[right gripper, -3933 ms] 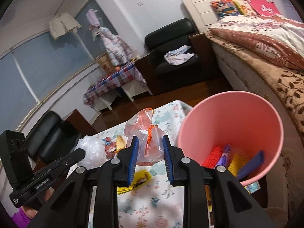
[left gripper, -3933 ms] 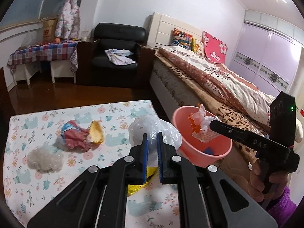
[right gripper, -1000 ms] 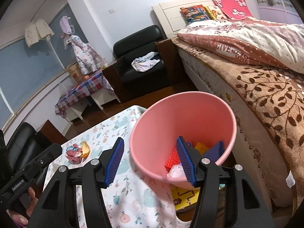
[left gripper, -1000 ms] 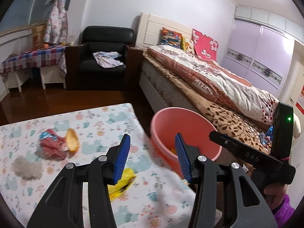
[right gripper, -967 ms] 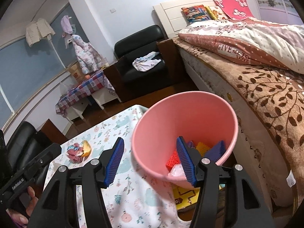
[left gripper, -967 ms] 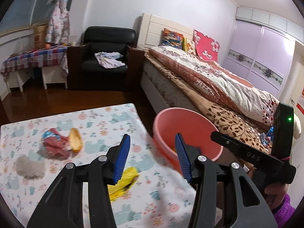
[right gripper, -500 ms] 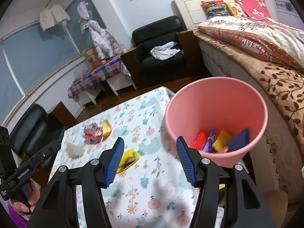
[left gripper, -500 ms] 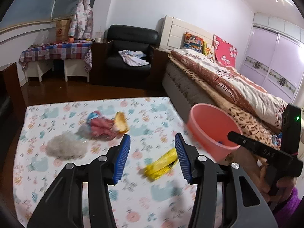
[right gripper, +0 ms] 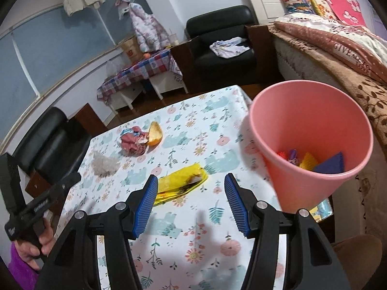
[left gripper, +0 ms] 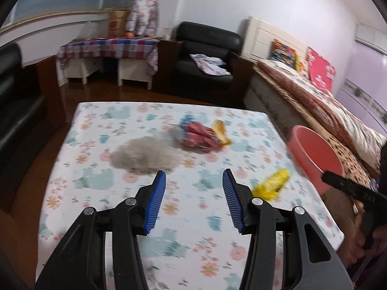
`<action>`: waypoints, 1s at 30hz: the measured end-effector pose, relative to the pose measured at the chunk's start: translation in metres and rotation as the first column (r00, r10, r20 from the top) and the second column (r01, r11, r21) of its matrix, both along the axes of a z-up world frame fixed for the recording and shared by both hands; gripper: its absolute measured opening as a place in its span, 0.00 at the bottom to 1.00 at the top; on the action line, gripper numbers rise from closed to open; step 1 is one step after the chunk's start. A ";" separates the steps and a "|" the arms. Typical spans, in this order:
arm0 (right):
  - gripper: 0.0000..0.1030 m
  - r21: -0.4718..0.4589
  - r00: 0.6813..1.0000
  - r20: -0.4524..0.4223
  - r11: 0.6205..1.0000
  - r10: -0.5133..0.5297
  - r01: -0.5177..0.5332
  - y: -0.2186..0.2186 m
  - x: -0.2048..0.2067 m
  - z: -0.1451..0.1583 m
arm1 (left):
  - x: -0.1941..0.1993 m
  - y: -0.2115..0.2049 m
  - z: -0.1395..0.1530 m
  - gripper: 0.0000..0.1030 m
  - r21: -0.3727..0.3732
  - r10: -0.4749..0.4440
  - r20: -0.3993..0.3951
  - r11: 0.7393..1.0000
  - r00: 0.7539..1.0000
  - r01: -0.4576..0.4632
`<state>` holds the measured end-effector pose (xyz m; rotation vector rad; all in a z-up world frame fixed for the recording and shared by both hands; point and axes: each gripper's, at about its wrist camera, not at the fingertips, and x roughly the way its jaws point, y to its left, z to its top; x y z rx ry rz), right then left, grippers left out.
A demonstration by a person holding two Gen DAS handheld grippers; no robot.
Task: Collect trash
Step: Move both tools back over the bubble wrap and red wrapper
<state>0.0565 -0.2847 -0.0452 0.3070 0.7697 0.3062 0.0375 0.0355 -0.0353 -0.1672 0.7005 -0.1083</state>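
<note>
A pink bin stands at the table's right edge, with coloured trash in its bottom; it also shows in the left wrist view. A yellow wrapper lies on the floral tablecloth just ahead of my open, empty right gripper. A grey fluffy wad lies just beyond my open, empty left gripper. A red crumpled wrapper and an orange peel lie farther back. The yellow wrapper lies right of the left gripper.
The table carries a floral cloth. A bed runs along the right, close behind the bin. A black armchair and a checked side table stand at the back. A dark chair is left of the table.
Both grippers have swung left, away from the bin and over the table. The left gripper now faces the grey wad, the right gripper faces the yellow wrapper. Both stay open.
</note>
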 end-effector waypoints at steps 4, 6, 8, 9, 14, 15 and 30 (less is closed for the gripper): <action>0.55 0.015 1.000 -0.001 1.000 0.025 -0.025 0.008 0.004 -0.002 | 0.017 0.014 -0.001 0.48 -0.024 0.070 -0.027 0.997 0.997 -0.071; 0.55 0.019 0.999 0.003 0.999 0.036 -0.036 0.014 0.007 -0.001 | 0.031 0.020 -0.003 0.48 -0.071 0.116 -0.051 0.990 0.992 -0.119; 0.55 0.017 0.999 0.010 0.999 0.043 -0.043 0.019 0.008 -0.001 | 0.046 0.027 -0.006 0.48 -0.108 0.192 -0.094 0.973 0.977 -0.202; 0.55 0.014 0.999 0.013 0.999 0.045 -0.045 0.021 0.009 -0.001 | 0.051 0.030 -0.009 0.48 -0.136 0.217 -0.121 0.963 0.969 -0.233; 0.55 0.021 0.998 0.018 0.998 0.054 -0.054 0.028 0.015 -0.002 | 0.077 0.038 -0.023 0.48 -0.250 0.320 -0.239 0.892 0.917 -0.377; 0.55 0.024 0.998 0.017 0.998 0.058 -0.058 0.029 0.016 -0.003 | 0.080 0.036 -0.025 0.48 -0.253 0.328 -0.249 0.886 0.911 -0.388; 0.55 0.048 0.985 0.003 0.984 0.171 -0.171 0.069 0.059 -0.003 | 0.073 0.065 -0.048 0.34 -0.211 0.400 -0.239 0.868 0.885 -0.449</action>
